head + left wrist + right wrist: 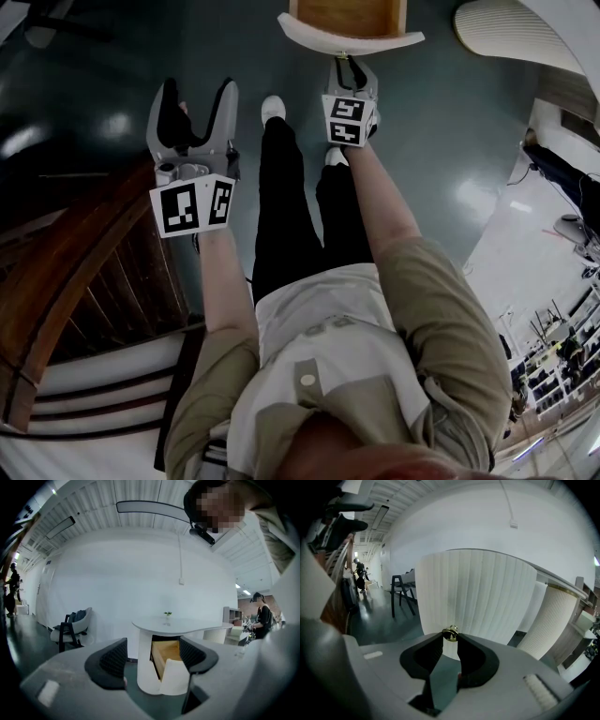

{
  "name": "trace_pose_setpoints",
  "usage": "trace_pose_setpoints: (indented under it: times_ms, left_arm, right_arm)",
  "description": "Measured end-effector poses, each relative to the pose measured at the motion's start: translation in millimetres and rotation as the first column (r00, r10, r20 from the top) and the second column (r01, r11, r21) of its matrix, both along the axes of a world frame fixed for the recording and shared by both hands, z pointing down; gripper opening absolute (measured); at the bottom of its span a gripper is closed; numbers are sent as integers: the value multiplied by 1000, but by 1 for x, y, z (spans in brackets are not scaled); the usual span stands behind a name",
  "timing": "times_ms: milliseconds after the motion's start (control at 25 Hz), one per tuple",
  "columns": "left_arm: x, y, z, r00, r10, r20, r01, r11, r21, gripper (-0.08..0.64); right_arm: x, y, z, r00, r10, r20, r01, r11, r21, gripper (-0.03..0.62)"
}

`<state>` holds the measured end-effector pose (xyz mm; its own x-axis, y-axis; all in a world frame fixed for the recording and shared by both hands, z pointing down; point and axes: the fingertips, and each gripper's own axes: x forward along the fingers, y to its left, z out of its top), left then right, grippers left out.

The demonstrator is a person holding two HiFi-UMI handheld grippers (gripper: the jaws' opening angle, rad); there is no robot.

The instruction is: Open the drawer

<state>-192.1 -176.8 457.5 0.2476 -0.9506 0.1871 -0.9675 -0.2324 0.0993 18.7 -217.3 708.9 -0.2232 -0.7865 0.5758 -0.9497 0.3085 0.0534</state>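
The drawer (349, 21) stands pulled out of the white table, its wooden inside showing behind a curved, ribbed white front (483, 597). A small brass knob (450, 633) sits on that front, and my right gripper (450, 636) is shut on the knob, pinching it at the jaw tips. In the head view my right gripper (352, 64) reaches up to the drawer front. My left gripper (195, 101) hangs open and empty to the left, well back from the table. Its own view shows the open drawer (168, 656) from afar between the fingers (112, 660).
A wooden stair rail (66, 281) runs along the lower left. The person's legs and white shoe (273, 108) stand on the dark green floor just below the drawer. A second ribbed white pedestal (551, 620) is at the right, and a chair (70, 630) stands far left.
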Motion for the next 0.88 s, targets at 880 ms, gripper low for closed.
trace_pose_setpoints:
  times_ms: [880]
  left_arm:
    - [2,-1,0,1000,3,-1,-3,1000,-19,362]
  right_arm:
    - [0,0,-2,998,2,-69,-1,1000,13,118]
